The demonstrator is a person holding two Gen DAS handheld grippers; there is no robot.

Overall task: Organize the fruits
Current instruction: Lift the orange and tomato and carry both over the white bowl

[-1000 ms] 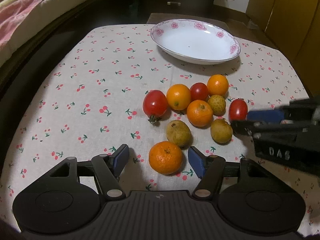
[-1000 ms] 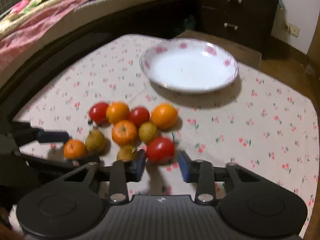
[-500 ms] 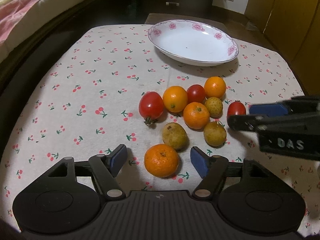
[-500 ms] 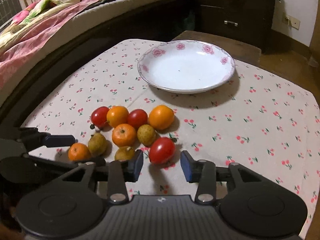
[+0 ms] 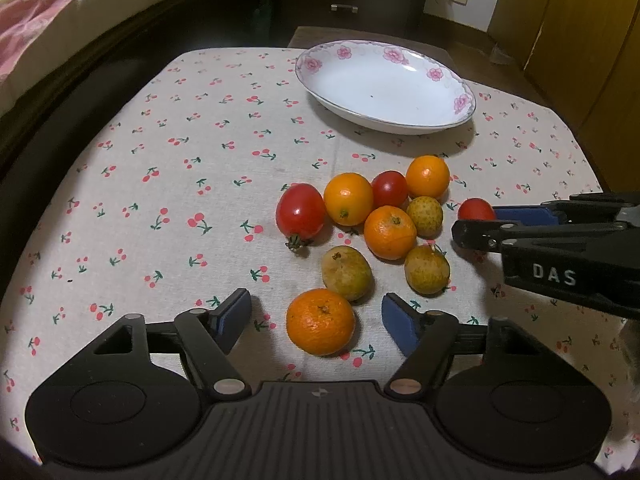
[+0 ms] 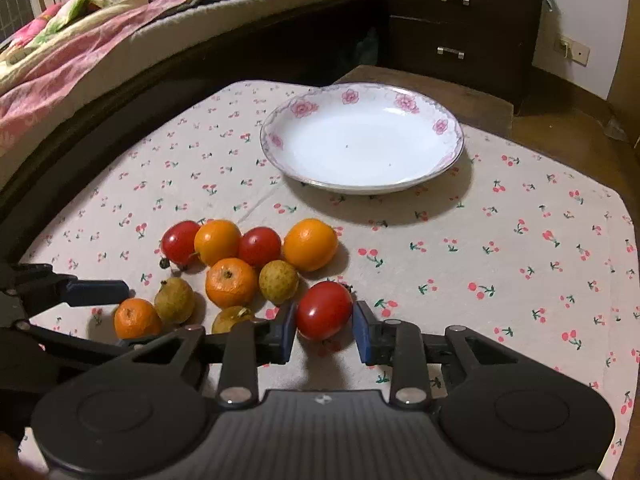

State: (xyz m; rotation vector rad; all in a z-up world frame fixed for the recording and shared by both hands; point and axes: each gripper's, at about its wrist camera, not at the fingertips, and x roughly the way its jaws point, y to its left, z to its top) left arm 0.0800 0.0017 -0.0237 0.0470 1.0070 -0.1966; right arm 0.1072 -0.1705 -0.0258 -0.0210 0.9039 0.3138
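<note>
A plate (image 6: 362, 184) sat on the far half of the tablecloth (image 6: 520, 240), well apart from a cluster of fruit nearer the cameras. In the cluster's back row lay a tomato (image 5: 300, 211), an orange (image 5: 348, 199), a second tomato (image 5: 389, 188) and another orange (image 5: 427, 176), left to right. Before them lay a tangerine (image 5: 389, 232) beside a small round fruit (image 5: 425, 216). Nearest of all, a tangerine (image 5: 320, 321) lay between the left gripper (image 5: 316, 320) fingers. A third tomato (image 6: 324, 310) lay right of the cluster, between the right gripper (image 6: 325, 330) pads. A bed (image 6: 100, 32) stood behind on the left.
</note>
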